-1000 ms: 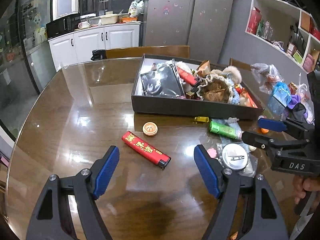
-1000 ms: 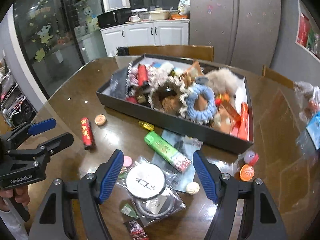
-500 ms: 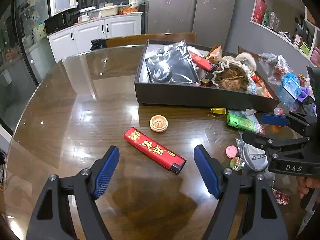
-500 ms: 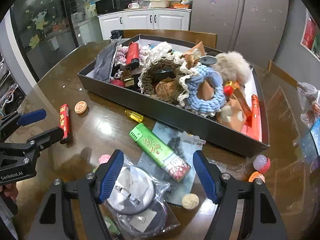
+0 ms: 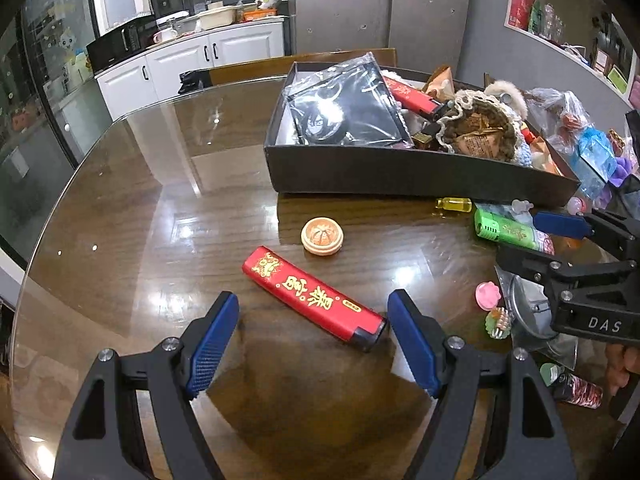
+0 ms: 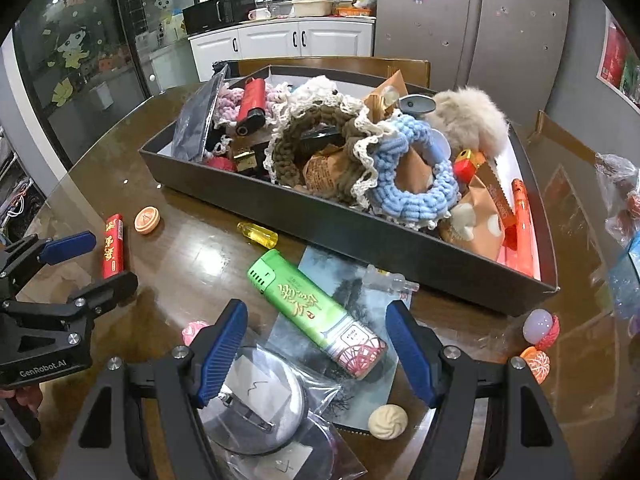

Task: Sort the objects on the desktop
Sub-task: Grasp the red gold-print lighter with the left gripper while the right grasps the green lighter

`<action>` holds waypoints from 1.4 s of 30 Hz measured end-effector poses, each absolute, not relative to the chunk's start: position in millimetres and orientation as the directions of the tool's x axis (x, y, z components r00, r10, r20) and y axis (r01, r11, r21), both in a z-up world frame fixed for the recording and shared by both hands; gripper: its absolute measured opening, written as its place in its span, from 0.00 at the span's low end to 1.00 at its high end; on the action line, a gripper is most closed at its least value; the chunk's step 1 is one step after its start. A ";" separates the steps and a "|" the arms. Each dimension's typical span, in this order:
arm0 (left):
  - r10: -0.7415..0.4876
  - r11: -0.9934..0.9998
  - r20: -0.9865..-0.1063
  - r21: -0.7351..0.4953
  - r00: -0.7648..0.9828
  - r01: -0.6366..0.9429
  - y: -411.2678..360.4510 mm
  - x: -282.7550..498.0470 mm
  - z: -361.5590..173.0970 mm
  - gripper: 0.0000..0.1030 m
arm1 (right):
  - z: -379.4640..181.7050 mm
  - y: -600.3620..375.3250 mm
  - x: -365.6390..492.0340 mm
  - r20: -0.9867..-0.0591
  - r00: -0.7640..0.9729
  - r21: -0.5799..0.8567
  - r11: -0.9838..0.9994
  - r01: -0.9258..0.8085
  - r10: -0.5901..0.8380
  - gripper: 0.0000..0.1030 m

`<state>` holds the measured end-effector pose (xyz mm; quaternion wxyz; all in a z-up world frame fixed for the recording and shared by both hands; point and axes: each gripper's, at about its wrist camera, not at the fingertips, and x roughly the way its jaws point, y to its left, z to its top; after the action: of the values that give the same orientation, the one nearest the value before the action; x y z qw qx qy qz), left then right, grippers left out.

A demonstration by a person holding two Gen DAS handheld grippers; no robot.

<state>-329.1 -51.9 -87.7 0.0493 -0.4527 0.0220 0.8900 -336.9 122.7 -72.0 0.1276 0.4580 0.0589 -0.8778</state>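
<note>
A red lighter with gold characters lies on the glass-topped wooden table, just ahead of my open left gripper; its black end sits near the right finger. It also shows in the right wrist view. A green lighter lies between the fingers of my open right gripper, on a picture card; it shows in the left wrist view too. A dark box full of crocheted scrunchies, lighters and packets stands behind, also in the left wrist view.
A round orange bun-shaped trinket, a small yellow bottle, bagged round badges, a cream trinket, pink and orange trinkets lie around. Plastic bags sit at the right. Chairs stand behind the table.
Both grippers have moved forward and lower. The red lighter is now close between the left fingers, and the green lighter between the right fingers. Both stay open.
</note>
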 end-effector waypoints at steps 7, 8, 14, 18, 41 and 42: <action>0.067 -0.995 -0.804 -0.007 -0.590 -0.104 -55.8 -331.2 -89.0 0.76 | -73.9 119.3 -336.5 -0.812 -0.564 -0.011 -0.962 0.273 -0.150 0.72; 0.067 -0.995 -0.804 -0.006 -0.590 -0.104 -56.3 -330.9 -89.1 0.76 | -74.0 118.7 -336.4 -0.811 -0.567 -0.010 -0.964 0.267 -0.148 0.72; 0.072 -0.993 -0.792 -0.002 -0.606 -0.115 -55.6 -326.7 -86.9 0.41 | -73.8 114.4 -332.5 -0.806 -0.580 -0.030 -0.969 0.244 -0.121 0.68; 0.081 -0.992 -0.788 -0.005 -0.611 -0.124 -53.5 -323.7 -85.8 0.25 | -70.9 109.1 -330.0 -0.806 -0.580 -0.044 -0.966 0.254 -0.116 0.42; 0.116 -0.991 -0.768 -0.045 -0.630 -0.127 -56.0 -304.6 -73.5 0.20 | -47.6 114.7 -315.2 -0.786 -0.602 -0.016 -0.968 0.250 -0.142 0.23; 0.117 -0.991 -0.765 -0.045 -0.634 -0.129 -56.1 -303.4 -71.6 0.20 | -46.0 115.2 -314.8 -0.784 -0.603 -0.010 -0.968 0.249 -0.147 0.23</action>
<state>-303.4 -56.1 -71.6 0.0680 -0.4226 0.0071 0.9037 -314.8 115.2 -46.0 0.1108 0.4313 0.0590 -0.8934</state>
